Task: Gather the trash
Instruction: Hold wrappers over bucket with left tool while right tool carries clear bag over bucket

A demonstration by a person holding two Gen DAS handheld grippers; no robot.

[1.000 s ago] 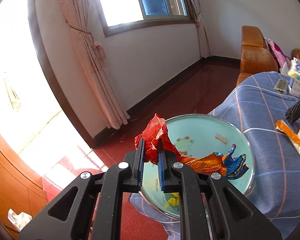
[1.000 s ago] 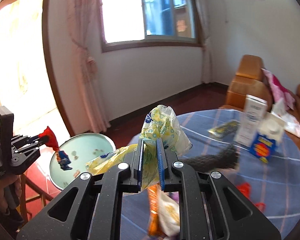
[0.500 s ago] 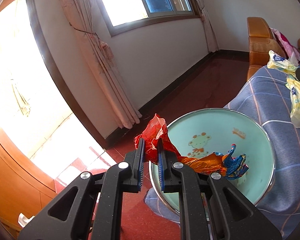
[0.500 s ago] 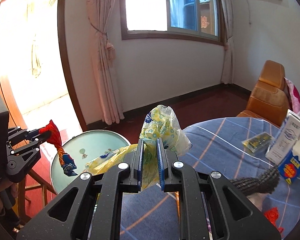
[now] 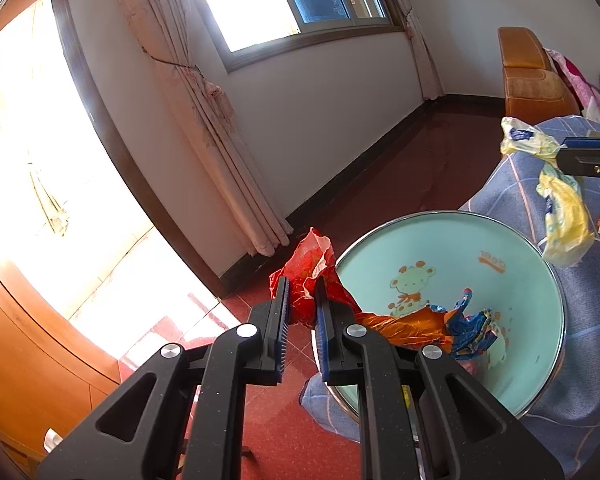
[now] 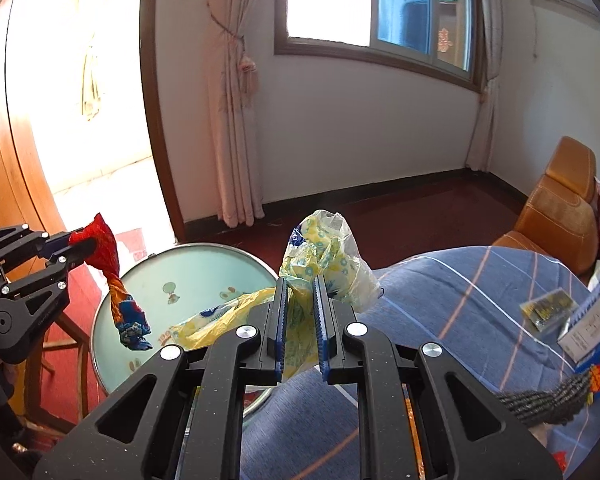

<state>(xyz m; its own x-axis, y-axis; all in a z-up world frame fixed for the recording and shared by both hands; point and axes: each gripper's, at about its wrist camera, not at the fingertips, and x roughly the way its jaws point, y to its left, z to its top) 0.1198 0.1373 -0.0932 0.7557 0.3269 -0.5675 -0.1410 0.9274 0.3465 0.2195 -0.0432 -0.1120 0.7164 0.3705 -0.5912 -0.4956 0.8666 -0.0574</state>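
Left gripper (image 5: 300, 312): jaws clenched on a crumpled red, orange and blue foil wrapper (image 5: 400, 320). The wrapper's red end is pinched between the pads; its blue tail is seen hanging over the near-left part of a round pale-green basin with a metal rim and cartoon print (image 5: 556, 320).

Right gripper (image 6: 300, 312): jaws clenched on a crumpled yellow and clear plastic bag with blue print (image 6: 324, 256), which is held above the near edge of a table covered in blue checked cloth (image 6: 460, 280), just right of the basin.

On the cloth to the right, a blue and white carton (image 6: 596, 332) and a dark knitted item (image 6: 540, 400) are noted. Farther off, an orange leather chair (image 6: 560, 208), a pale curtain (image 6: 232, 120) and a window (image 6: 380, 12) are seen.
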